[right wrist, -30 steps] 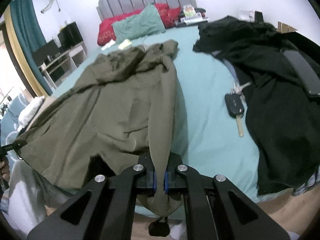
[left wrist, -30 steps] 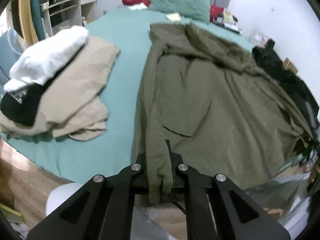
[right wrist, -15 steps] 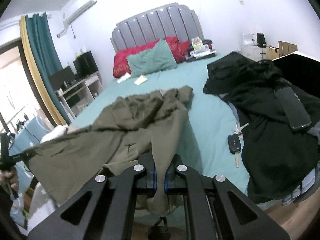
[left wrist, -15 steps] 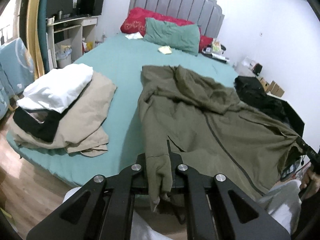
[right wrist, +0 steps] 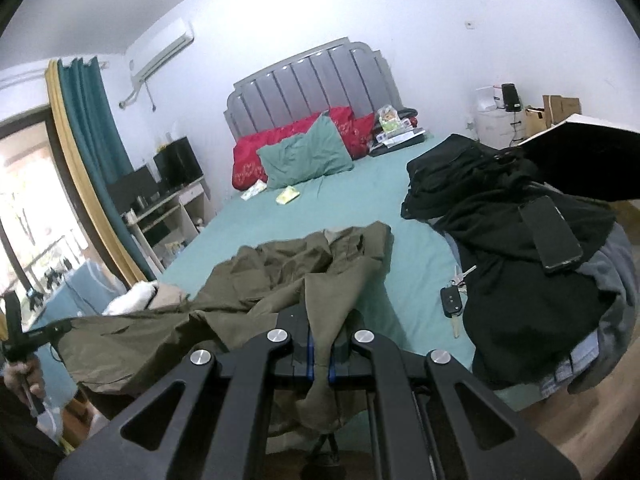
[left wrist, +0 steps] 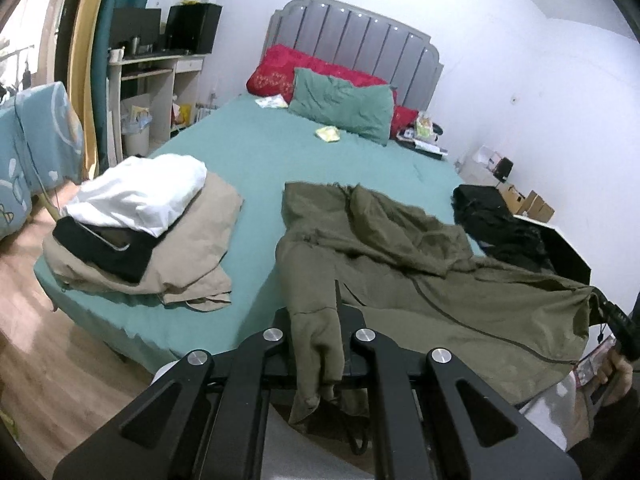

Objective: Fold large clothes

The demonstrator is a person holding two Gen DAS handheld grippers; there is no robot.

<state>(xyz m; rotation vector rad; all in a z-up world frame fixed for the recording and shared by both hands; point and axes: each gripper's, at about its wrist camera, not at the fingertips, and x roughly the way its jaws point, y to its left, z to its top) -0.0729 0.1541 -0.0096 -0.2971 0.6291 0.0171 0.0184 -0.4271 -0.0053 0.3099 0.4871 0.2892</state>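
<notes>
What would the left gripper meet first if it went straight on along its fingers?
Probably the olive jacket. The left gripper is shut on its hem and points down across the cloth that slopes to the bed. Depth is unclear.

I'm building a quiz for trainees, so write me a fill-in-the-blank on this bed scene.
1. Both grippers are shut on the ____ jacket.
2. The phone lies on the ____ clothes.
3. The car key rests on the ____ sheet.
4. On the folded pile, the top item is ____.

Missing words: olive; black; teal; white
</notes>
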